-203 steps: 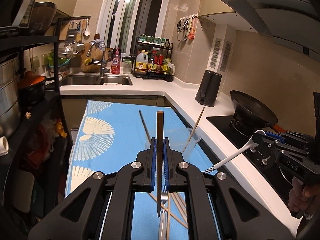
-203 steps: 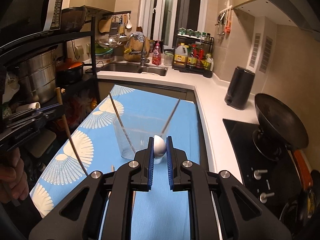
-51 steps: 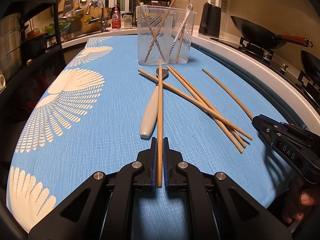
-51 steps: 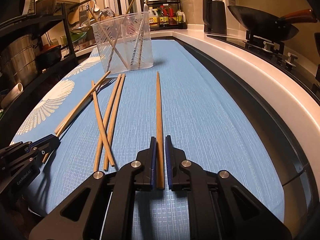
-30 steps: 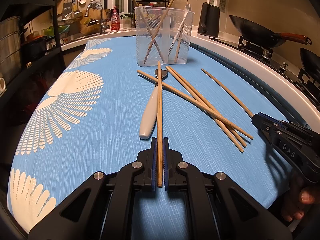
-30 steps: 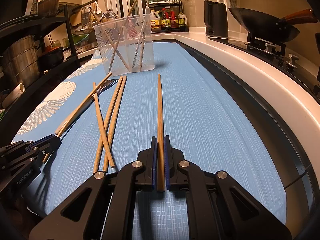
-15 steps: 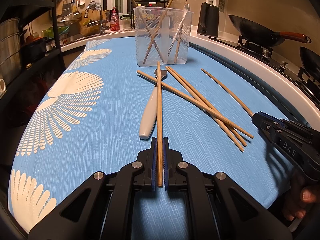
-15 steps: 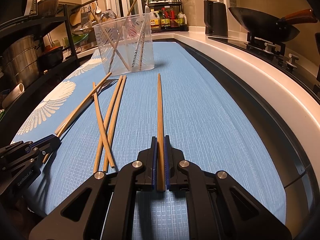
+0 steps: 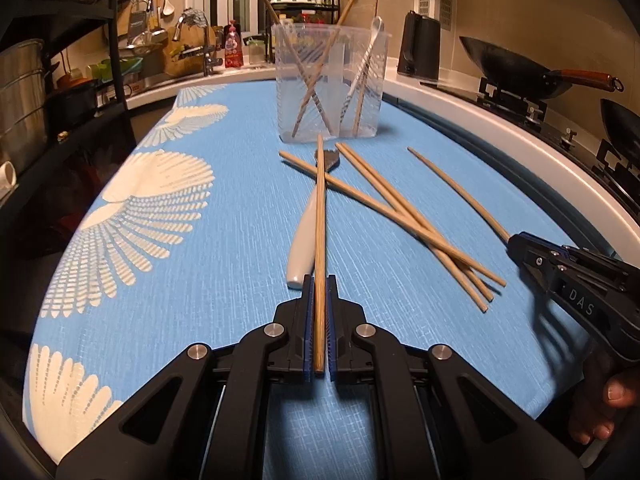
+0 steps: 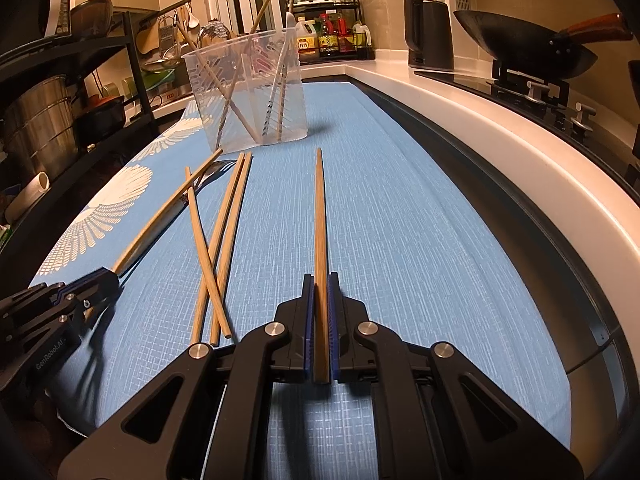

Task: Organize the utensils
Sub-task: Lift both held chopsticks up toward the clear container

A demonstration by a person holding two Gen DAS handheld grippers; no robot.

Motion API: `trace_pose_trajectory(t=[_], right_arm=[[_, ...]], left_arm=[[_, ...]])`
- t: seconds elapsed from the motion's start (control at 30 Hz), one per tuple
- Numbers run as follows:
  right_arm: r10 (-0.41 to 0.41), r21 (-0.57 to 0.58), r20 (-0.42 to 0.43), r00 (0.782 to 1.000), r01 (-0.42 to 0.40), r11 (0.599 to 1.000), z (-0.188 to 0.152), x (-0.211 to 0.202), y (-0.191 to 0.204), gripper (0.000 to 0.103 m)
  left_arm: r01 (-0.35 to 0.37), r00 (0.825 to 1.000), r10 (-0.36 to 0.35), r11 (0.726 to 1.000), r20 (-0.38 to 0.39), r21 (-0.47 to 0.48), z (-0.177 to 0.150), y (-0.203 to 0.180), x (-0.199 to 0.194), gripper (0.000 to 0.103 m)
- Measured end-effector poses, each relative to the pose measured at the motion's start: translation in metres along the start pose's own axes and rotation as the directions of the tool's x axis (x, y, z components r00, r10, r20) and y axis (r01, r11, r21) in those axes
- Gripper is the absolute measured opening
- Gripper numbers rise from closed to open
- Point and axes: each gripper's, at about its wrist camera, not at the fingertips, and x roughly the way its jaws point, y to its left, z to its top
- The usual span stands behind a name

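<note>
Chopsticks pinched in both tongs: my left gripper [image 9: 319, 304] clamps one chopstick [image 9: 320, 216], my right gripper [image 10: 320, 300] another [image 10: 320, 216]. The cup [image 9: 328, 80] stands at twelve o'clock. I want both tips lifted clear of the loose pile [image 9: 404, 208] before swinging toward it.

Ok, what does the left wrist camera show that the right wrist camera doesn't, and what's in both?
Only the left wrist view shows the fork's white handle, a hand gripping the right tool, and a white spoon standing clear in the container. Only the right wrist view shows the oil bottles on the rack. Both show the clear container, three loose chopsticks on the blue cloth, the wok, and each gripper shut on one chopstick: left gripper, right gripper.
</note>
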Motion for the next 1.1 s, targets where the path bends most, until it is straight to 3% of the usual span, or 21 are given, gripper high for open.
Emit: trace_pose_trajectory(t=[0.2, 0.47, 0.93, 1.1], right_arm=[[-0.008, -0.007, 0.039, 0.999, 0.008, 1.000, 0.011, -0.014, 0.001, 0.007], [-0.017, -0.019, 0.112, 0.994, 0.019, 1.000, 0.030, -0.043, 0.001, 0.007], [0.005, -0.065, 0.247, 0.969, 0.011, 0.998, 0.072, -0.092, 0.013, 0.006], [0.025, -0.065, 0.265, 0.964, -0.008, 0.998, 0.087, -0.101, 0.017, 0.006]], left_arm=[[-0.016, 0.996, 0.014, 1.000, 0.084, 0.026, 0.006, -0.003, -0.017, 0.006], [-0.038, 0.978, 0.023, 0.997, 0.207, 0.072, 0.016, -0.011, -0.044, 0.006], [-0.031, 0.948, 0.011, 0.998, 0.318, 0.058, 0.050, -0.007, -0.083, 0.006], [-0.001, 0.947, -0.015, 0.999, 0.321, 0.049, 0.075, -0.005, -0.090, 0.006]])
